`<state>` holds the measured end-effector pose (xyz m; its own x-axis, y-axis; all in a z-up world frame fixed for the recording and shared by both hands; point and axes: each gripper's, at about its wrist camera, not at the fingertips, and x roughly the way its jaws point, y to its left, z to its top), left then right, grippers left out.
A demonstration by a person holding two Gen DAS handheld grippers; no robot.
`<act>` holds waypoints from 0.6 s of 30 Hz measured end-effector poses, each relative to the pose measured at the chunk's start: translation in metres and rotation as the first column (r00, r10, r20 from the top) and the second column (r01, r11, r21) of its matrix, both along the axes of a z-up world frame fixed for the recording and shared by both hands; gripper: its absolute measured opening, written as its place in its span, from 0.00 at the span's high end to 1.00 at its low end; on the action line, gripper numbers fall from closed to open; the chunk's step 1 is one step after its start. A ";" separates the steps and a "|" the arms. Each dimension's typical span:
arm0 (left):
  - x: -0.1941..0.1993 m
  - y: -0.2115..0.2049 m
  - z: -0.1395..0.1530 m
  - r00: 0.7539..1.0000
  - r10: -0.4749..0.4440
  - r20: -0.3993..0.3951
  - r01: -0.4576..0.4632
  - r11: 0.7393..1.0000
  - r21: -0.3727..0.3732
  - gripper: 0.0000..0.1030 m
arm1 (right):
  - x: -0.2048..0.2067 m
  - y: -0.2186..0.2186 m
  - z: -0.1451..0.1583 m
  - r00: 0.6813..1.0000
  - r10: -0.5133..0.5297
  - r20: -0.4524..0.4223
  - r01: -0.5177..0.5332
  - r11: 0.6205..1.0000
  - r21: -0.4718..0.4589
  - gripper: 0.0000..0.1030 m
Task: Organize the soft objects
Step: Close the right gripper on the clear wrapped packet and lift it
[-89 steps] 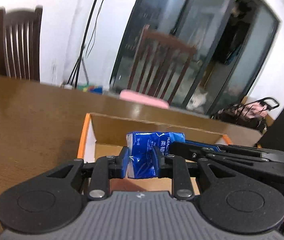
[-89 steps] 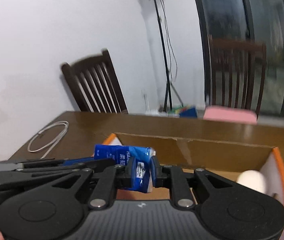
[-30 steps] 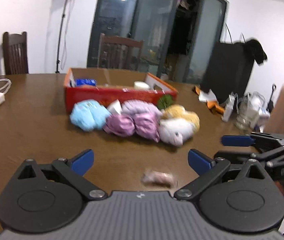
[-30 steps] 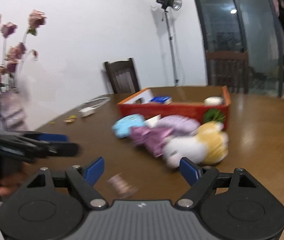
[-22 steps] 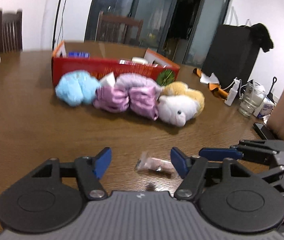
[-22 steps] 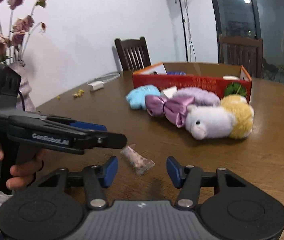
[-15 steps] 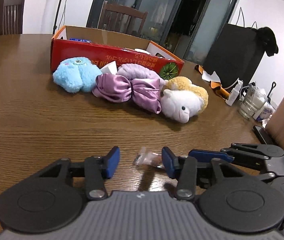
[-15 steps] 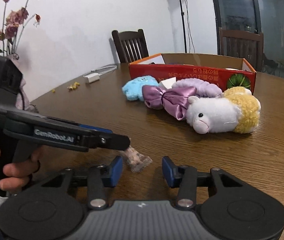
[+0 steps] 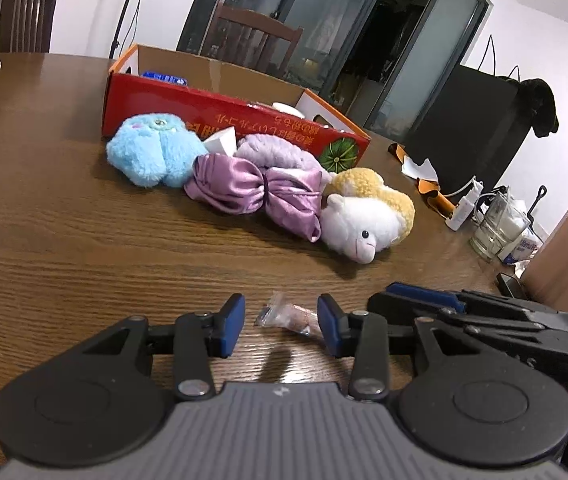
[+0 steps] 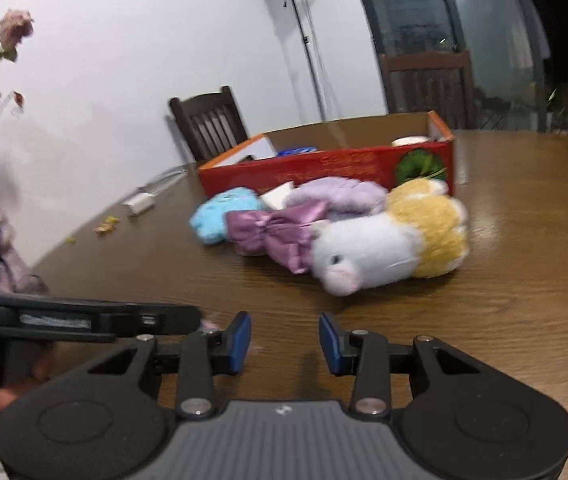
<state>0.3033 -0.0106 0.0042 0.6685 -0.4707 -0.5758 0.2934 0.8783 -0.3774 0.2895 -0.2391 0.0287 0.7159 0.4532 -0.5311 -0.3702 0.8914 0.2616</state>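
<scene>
The left gripper (image 9: pixel 279 322) is held low over the table (image 9: pixel 52 240), its blue-padded jaws closing with a small packet (image 9: pixel 286 316) between them; the right-hand pad appears to meet the packet's end, the other stands clear, so no grip is made yet. The straddle looks chosen so that the thin packet can be pinched from both sides. The packet is crinkled clear film over something pinkish, lying flat near the table's near edge.

The right gripper (image 10: pixel 285 340) is also seen closing, with only bare wood between its pads; it sits just beside the left tool, perhaps to assist.

Further toward the far edge, the soft things are laid in a row against the front wall of a red cardboard box (image 9: pixel 220 110): a fluffy blue plush (image 9: pixel 148 154), a glossy purple satin bow (image 9: pixel 252 190) over a ribbed lilac piece, and a white-and-yellow woolly sheep (image 9: pixel 368 216). This placement appears to keep them within easy reach of the box, which is open-topped and already holds a blue pack (image 9: pixel 163 77).
</scene>
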 end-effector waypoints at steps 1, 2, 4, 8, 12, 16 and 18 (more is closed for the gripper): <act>0.001 -0.001 -0.001 1.000 -0.004 -0.002 0.004 1.000 0.000 0.61 | 0.001 0.003 -0.001 1.000 0.018 -0.006 -0.018 1.000 0.015 0.64; 0.001 -0.002 -0.002 1.000 -0.008 -0.004 0.008 1.000 -0.001 0.61 | 0.001 0.007 -0.002 1.000 0.026 -0.010 -0.026 1.000 0.015 0.64; 0.002 -0.004 -0.004 1.000 -0.015 -0.008 0.015 1.000 -0.004 0.62 | 0.003 0.017 -0.005 0.999 0.043 -0.014 -0.043 0.999 -0.008 0.64; 0.004 -0.003 -0.006 1.000 -0.019 -0.005 0.019 1.000 -0.004 0.76 | 0.004 0.029 -0.009 0.997 0.077 -0.024 -0.078 0.997 -0.023 0.65; 0.006 -0.004 -0.010 0.999 -0.044 -0.013 0.044 0.999 -0.013 0.91 | 0.004 0.035 -0.014 0.995 0.094 -0.032 -0.095 0.994 -0.048 0.81; 0.006 -0.008 -0.011 0.998 -0.069 -0.012 0.069 0.998 -0.013 0.95 | 0.004 0.039 -0.016 0.994 0.102 -0.024 -0.103 0.993 -0.065 0.94; 0.007 -0.010 -0.011 0.997 -0.072 -0.008 0.072 0.997 -0.009 0.96 | 0.005 0.039 -0.016 0.993 0.112 -0.026 -0.114 0.991 -0.067 0.98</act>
